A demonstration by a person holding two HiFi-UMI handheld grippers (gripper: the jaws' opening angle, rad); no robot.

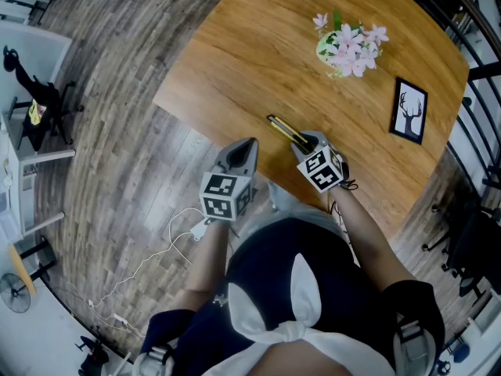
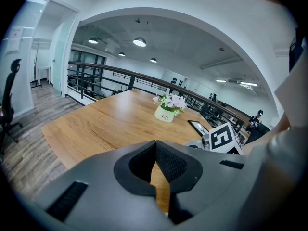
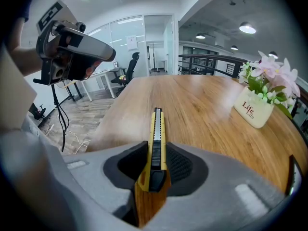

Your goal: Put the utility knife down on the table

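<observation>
The table [image 1: 258,61] is smooth, grained wood with a soft sheen; the knife [image 3: 156,124] looks like yellow plastic with a ribbed black slider; the right gripper [image 3: 155,150] is matt grey plastic, its pads [image 3: 180,166] finely textured.

**Where we are finding things on the tabletop**

We are seeing the utility knife [image 1: 286,131] sitting between the jaws of the right gripper [image 1: 307,142], over the tabletop [image 1: 235,61] just inside its near edge. The left gripper [image 1: 244,149] is hanging to its left, right at that near edge. Farther in, the flower pot [image 1: 338,53] is standing, and the picture frame [image 1: 409,110] is lying to its right, beside the right edge. Below the near edge, a cable [image 1: 168,237] is trailing on the floor.
</observation>
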